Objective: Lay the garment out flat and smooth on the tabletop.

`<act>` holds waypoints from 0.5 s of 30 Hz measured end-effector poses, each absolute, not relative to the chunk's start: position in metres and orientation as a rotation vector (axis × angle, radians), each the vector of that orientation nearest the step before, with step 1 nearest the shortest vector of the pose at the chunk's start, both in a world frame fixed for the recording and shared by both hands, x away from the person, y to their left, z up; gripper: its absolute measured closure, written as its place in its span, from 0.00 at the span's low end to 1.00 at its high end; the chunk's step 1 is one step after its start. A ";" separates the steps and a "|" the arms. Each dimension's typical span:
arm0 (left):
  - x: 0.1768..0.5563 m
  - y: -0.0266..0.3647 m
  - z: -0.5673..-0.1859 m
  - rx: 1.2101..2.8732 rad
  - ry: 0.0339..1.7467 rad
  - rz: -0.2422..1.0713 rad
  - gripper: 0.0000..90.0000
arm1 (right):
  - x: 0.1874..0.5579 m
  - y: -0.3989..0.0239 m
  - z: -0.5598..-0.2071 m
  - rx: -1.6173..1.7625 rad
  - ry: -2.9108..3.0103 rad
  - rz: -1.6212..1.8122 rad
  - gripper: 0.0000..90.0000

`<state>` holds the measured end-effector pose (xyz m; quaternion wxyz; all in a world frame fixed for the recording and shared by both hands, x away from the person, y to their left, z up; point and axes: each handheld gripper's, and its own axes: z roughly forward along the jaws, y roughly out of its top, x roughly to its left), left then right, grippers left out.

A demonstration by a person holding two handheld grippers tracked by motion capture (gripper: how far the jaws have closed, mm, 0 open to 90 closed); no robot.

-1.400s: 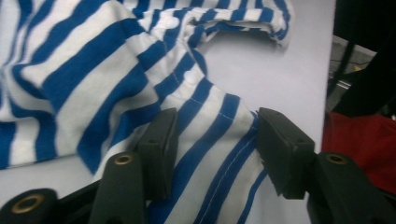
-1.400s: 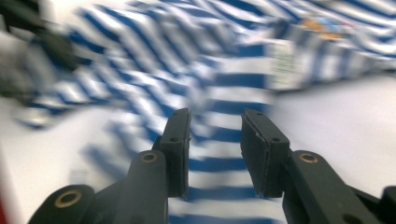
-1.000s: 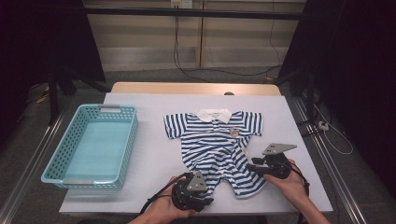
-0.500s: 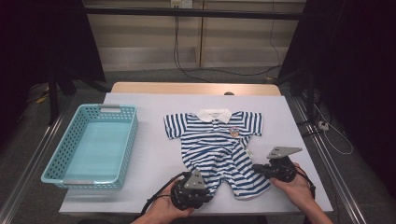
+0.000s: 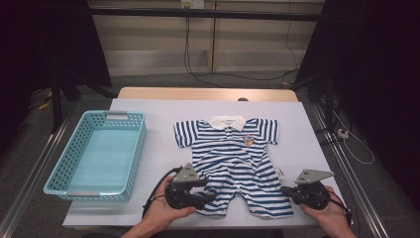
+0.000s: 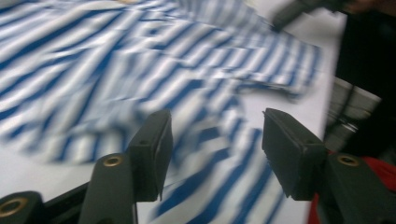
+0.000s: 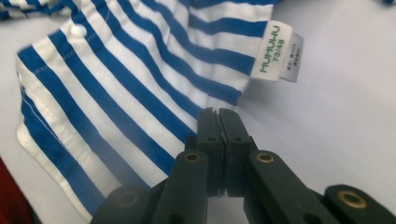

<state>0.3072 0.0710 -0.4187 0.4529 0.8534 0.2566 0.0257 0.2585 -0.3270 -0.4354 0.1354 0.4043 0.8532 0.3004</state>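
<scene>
Striped romper [image 5: 232,158] lies under the parted left claw [image 6: 212,140], its edge beside the closed right claw [image 7: 218,116].

Both forearms come in from the near edge in the high view, each hand wrapped around a gripper. The left hand [image 5: 161,210] cups the left gripper [image 5: 205,197] from below and behind, its jaws pointing toward the person's right and standing apart; they have just been opening. The right hand [image 5: 331,214] holds the right gripper [image 5: 285,190] low, jaws pointing toward the person's left and pressed together, pad against pad.
</scene>
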 end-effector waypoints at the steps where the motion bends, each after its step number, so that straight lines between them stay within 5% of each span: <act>1: 0.311 0.077 -0.420 2.103 0.666 0.078 0.55 | 0.258 -0.327 -0.437 1.180 2.481 0.858 0.98; 6: 0.327 0.087 -0.433 2.143 0.794 0.093 0.60 | 0.260 -0.328 -0.435 1.187 2.456 0.883 0.91; 15: 0.320 0.057 -0.443 2.244 0.683 0.119 0.59 | 0.283 -0.329 -0.427 1.200 2.322 1.058 0.74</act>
